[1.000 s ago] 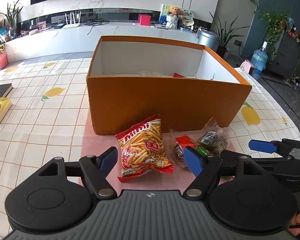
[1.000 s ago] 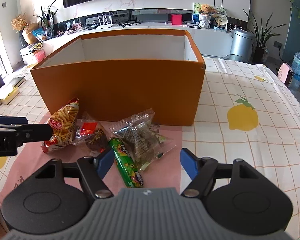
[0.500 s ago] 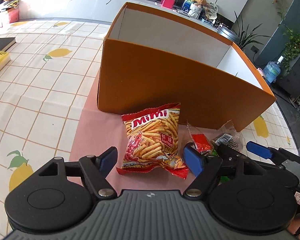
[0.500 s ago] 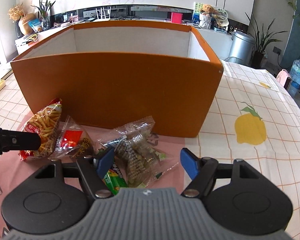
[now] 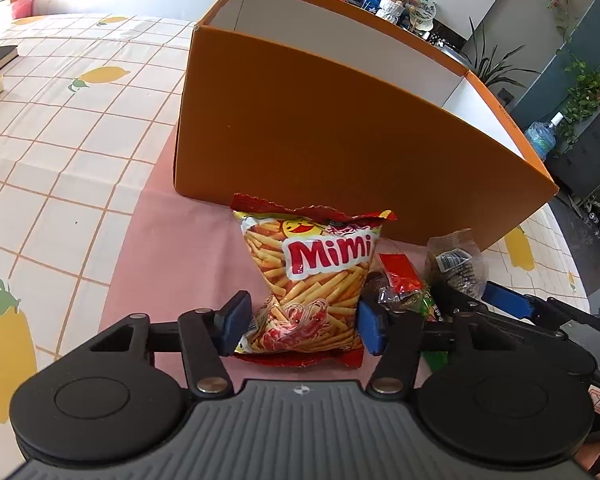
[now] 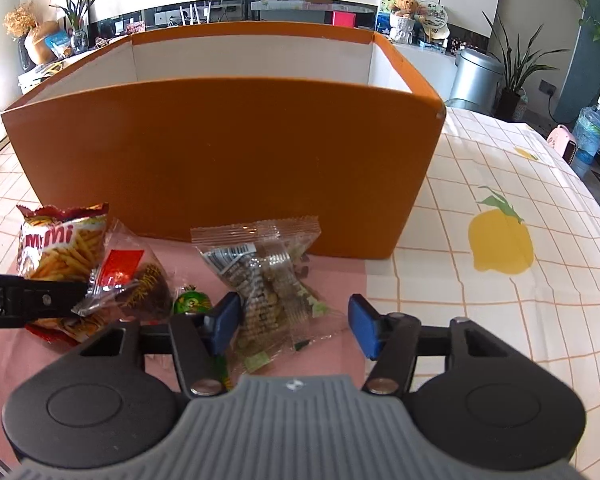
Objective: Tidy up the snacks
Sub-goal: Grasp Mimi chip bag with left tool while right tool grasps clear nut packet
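Snacks are not yet packed: the chip bag (image 5: 312, 280) sits between the open jaws of the left gripper (image 5: 298, 324), the biscuit packet (image 6: 266, 280) between the open jaws of the right gripper (image 6: 294, 324), the orange box (image 6: 220, 152) beyond both.

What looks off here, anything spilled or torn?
Nothing spilled or torn. The snacks lie in a loose pile outside the orange box: Mimi bag, clear cracker pack, red-label pack overlapping the bag. Both grippers open.
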Motion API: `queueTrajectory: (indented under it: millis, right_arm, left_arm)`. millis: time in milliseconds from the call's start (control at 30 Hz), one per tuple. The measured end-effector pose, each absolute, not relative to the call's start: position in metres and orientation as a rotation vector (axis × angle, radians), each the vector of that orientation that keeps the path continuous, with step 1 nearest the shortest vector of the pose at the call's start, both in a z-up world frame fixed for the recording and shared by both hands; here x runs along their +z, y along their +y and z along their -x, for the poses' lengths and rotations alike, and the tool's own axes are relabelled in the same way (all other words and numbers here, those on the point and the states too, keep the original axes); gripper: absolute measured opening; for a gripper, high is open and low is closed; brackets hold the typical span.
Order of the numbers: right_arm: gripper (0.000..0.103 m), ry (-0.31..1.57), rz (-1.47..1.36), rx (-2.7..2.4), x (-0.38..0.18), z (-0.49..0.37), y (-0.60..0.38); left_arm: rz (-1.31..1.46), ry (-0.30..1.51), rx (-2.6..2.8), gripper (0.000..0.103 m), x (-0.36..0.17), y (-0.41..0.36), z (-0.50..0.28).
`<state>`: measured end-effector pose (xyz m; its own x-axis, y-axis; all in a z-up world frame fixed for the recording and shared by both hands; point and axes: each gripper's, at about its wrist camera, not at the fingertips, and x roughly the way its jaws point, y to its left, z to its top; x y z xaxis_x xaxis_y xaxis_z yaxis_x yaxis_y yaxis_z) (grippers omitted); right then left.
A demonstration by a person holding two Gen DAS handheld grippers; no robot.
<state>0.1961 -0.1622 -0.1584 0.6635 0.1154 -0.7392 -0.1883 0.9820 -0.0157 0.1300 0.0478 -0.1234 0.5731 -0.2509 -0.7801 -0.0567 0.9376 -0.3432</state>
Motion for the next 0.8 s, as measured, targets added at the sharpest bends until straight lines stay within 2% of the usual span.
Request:
queueTrajectory:
  millis: [167,233,300,800]
  right_arm:
    - [0.052,0.811,0.108,0.176,-0.158,-0.193,-0.162]
    - [0.050,0.806,0.109,0.176,-0.157,-0.191,-0.161]
    - [0.049,0.802,0.107,0.172,-0.157,-0.190,-0.162]
    - [0.044,0.726,0.076,0.141,-0.142,-0.176,-0.170]
  left_arm:
    - [0.340,0.948,-0.115,0.054,-0.122,0.049,-0.128]
    - [0.338,0.936,-0.119,0.046,-0.121,0.049,-0.126]
    - [0.325,0.928,-0.113,0.042,-0.116,0.048,-0.125]
    - [0.313,0.876,-0.085,0.040,-0.096,0.051,-0.109]
